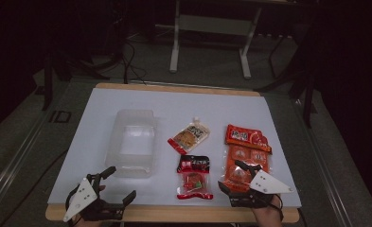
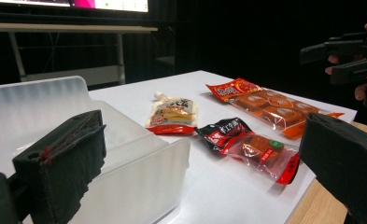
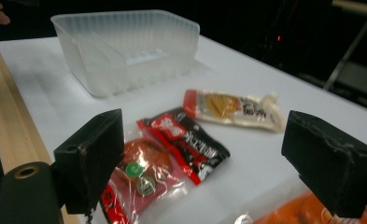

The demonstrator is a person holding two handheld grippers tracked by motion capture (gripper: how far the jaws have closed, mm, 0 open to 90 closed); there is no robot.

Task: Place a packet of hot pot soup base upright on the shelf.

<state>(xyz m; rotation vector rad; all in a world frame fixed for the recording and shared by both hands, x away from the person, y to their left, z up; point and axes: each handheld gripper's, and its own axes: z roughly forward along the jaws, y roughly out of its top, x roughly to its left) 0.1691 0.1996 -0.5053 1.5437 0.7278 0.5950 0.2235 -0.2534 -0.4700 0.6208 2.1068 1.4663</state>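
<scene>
Standing wide apart with nothing between them, both pairs of jaws, at the near edge of the table. Left gripper hovering low at the near left corner, just in front of the clear tray, jaws pointing toward the tray's near wall; seen along its own jaws, the tray very close on the left and the packets further to the right. Right gripper held over the near end of the orange pack, close above it, whether touching cannot be told; from its own camera an orange corner of that pack just under the right jaw. Just beside it, toward the middle, the red and black packet, lying flat, partly between the jaws in the right gripper view but not gripped. Further back, the pouch, lying tilted between tray and orange pack, apart from both. Tray empty, standing upright on the white sheet. All three snacks outside the tray, resting on the table.
</scene>
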